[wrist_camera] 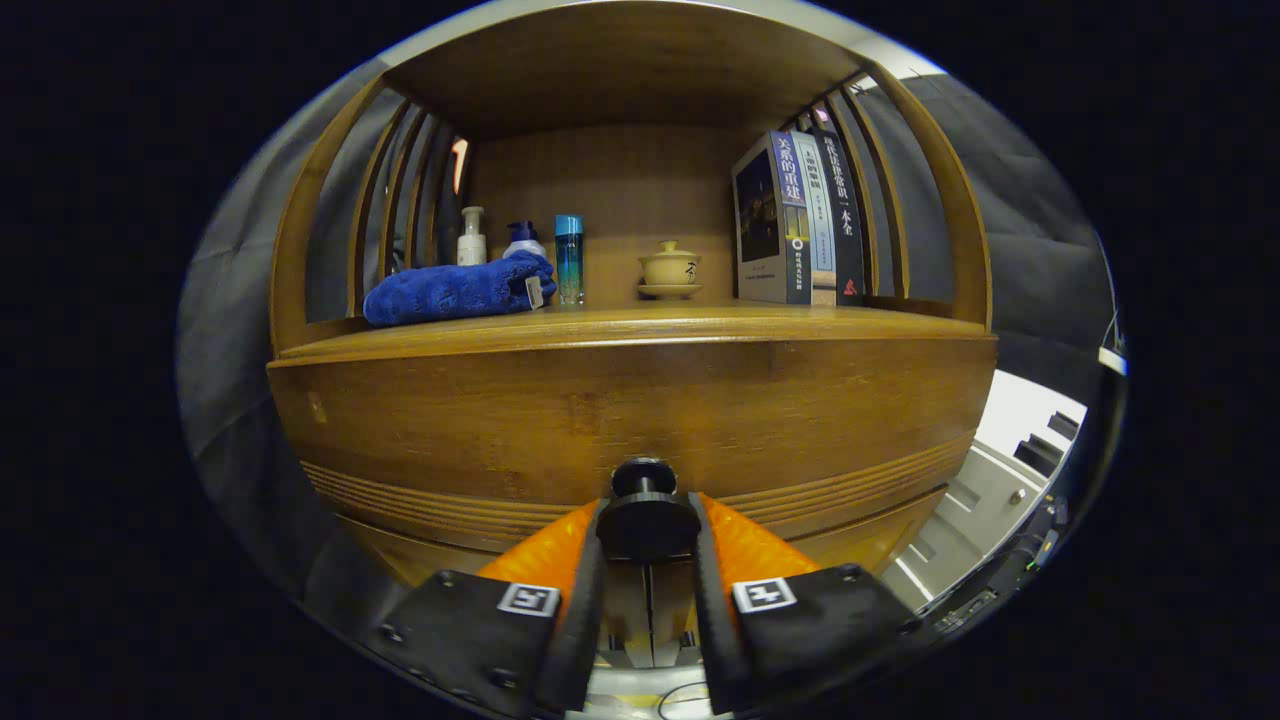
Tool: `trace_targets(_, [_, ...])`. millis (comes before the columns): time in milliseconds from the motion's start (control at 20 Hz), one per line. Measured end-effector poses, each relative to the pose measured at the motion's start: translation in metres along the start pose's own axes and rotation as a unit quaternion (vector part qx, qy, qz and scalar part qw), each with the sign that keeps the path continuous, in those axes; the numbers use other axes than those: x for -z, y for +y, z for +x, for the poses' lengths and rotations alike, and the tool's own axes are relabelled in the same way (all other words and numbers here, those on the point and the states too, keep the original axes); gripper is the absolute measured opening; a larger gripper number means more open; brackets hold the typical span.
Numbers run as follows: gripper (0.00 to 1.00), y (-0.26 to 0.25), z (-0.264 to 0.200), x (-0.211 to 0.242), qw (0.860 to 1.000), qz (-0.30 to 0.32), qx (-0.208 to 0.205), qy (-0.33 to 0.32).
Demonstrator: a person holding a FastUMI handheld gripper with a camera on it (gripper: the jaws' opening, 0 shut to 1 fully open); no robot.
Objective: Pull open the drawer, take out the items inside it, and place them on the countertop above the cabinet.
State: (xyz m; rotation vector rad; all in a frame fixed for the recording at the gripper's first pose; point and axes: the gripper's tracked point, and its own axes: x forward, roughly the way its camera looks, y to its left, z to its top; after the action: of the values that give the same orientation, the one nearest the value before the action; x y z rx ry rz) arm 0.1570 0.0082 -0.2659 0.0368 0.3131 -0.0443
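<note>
The round black knob (pixel 645 480) on the brown wooden drawer front (pixel 630 420) sits low at its middle, and the tool (pixel 648 528) is closed on it, one finger pressing each side. Just above the drawer, the wooden bench (pixel 640 325) of the cabinet carries a folded blue towel (pixel 455 290), a white pump bottle (pixel 471 238), a blue-capped white bottle (pixel 523 240) and a tall blue-green bottle (pixel 569 258). Further along stand a beige lidded teacup on a saucer (pixel 669 270) and three upright books (pixel 800 220).
</note>
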Motion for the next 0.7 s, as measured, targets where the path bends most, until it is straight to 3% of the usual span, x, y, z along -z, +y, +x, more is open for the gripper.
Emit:
trace_targets(200, [0.36, -0.003, -0.002, 0.000, 1.000, -0.027, -0.003, -0.005])
trace_targets(400, [0.36, -0.002, -0.018, 0.008, 1.000, -0.016, -0.014, 0.004])
trace_targets(450, [0.36, -0.006, -0.023, 0.029, 0.999, 0.002, -0.010, 0.037])
trace_targets(550, [0.10, -0.001, -0.049, 0.039, 0.999, 0.029, -0.014, 0.024])
trace_targets(700, [0.09, -0.017, -0.078, 0.028, 0.998, -0.038, 0.005, -0.047])
